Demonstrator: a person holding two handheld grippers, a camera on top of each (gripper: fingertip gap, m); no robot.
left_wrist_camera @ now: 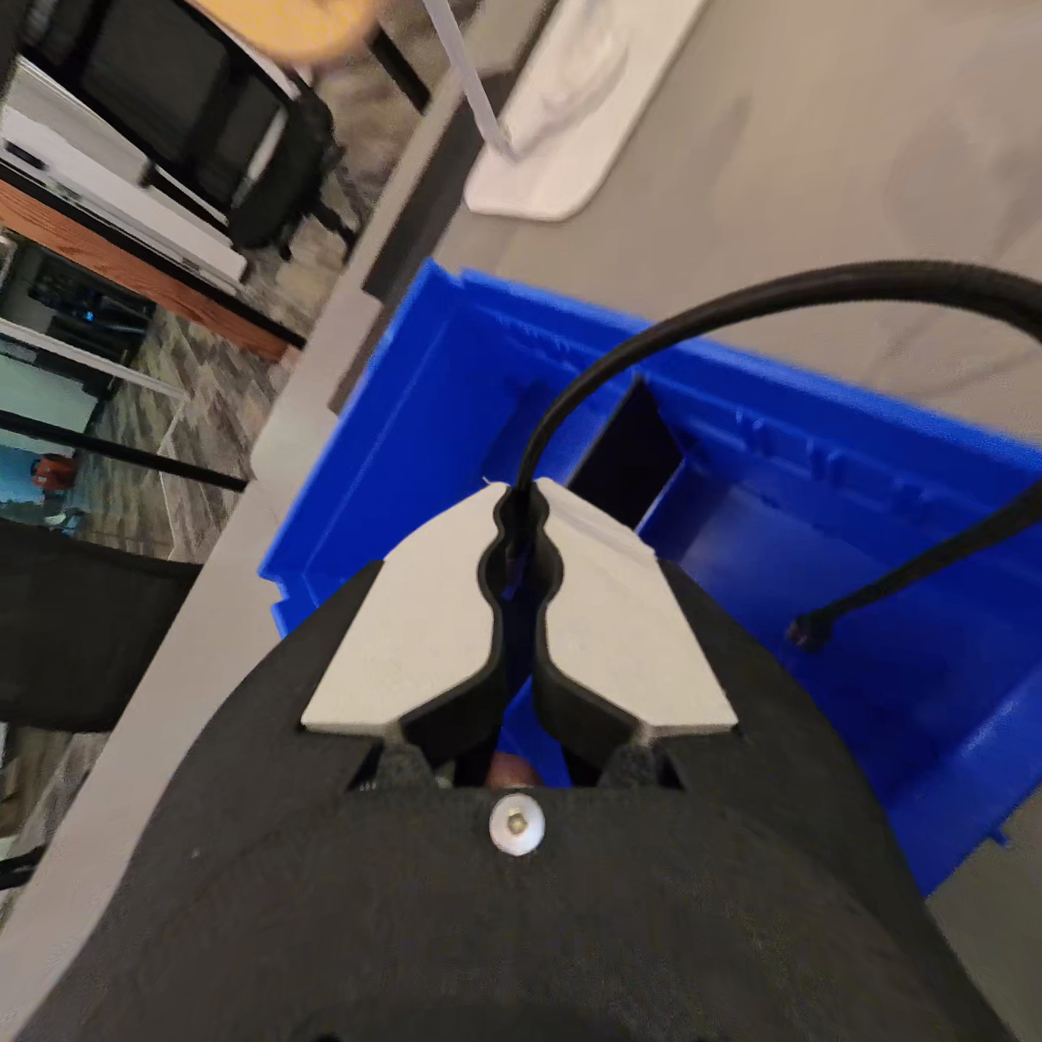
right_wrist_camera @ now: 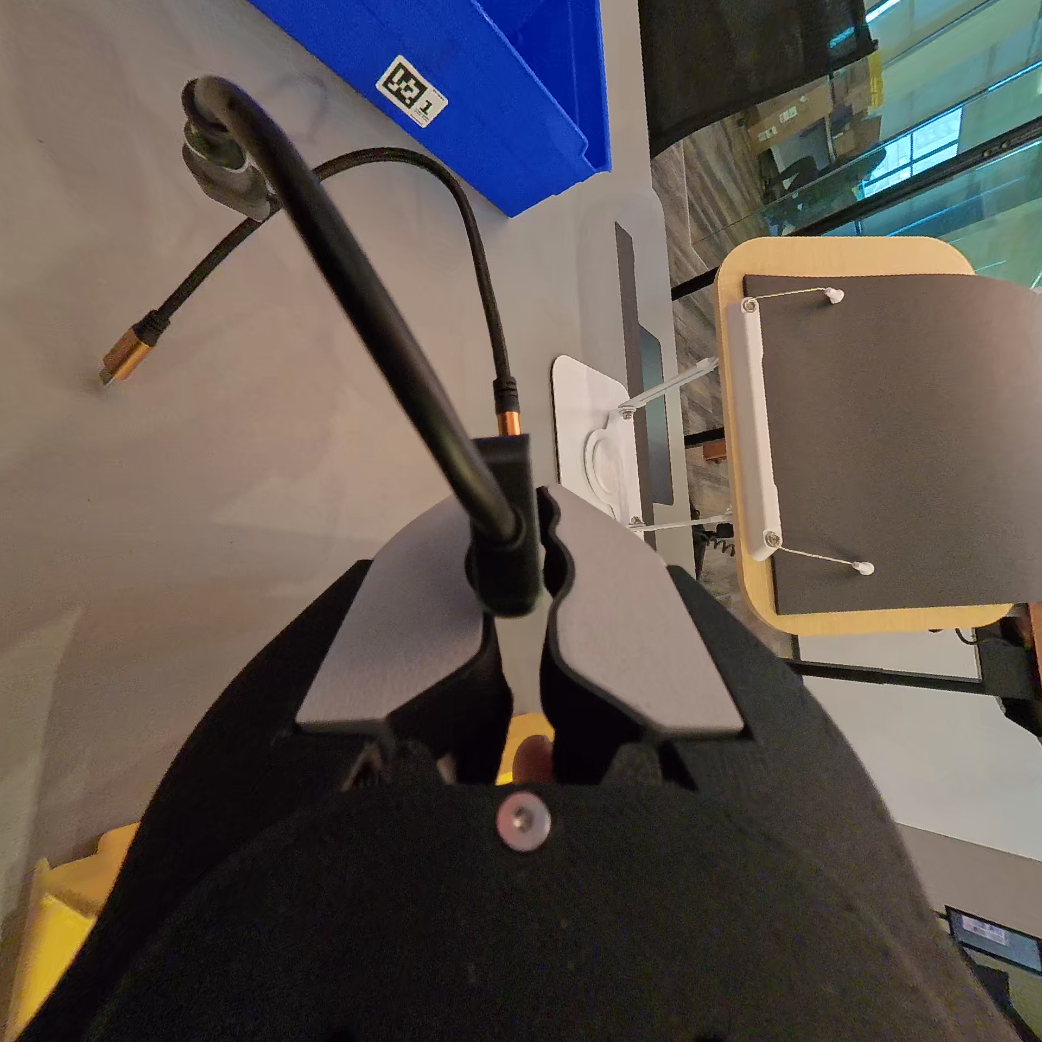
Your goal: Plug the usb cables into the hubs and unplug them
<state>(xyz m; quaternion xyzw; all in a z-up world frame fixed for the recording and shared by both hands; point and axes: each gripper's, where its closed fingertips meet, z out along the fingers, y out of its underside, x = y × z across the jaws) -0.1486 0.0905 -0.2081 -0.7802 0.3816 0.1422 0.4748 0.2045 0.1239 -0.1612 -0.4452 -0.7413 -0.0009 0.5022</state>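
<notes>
The left gripper [left_wrist_camera: 521,507] pinches a thin black cable [left_wrist_camera: 648,344] over the blue plastic bin [left_wrist_camera: 428,406]; the right gripper [right_wrist_camera: 521,541] clamps a black rectangular hub [right_wrist_camera: 507,507], lower centre. The thin cable could slip free if tugged.

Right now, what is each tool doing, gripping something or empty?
Left tool: closed on a thin black cable above the blue bin.
Right tool: closed on a black hub with its thick black cord.
</notes>
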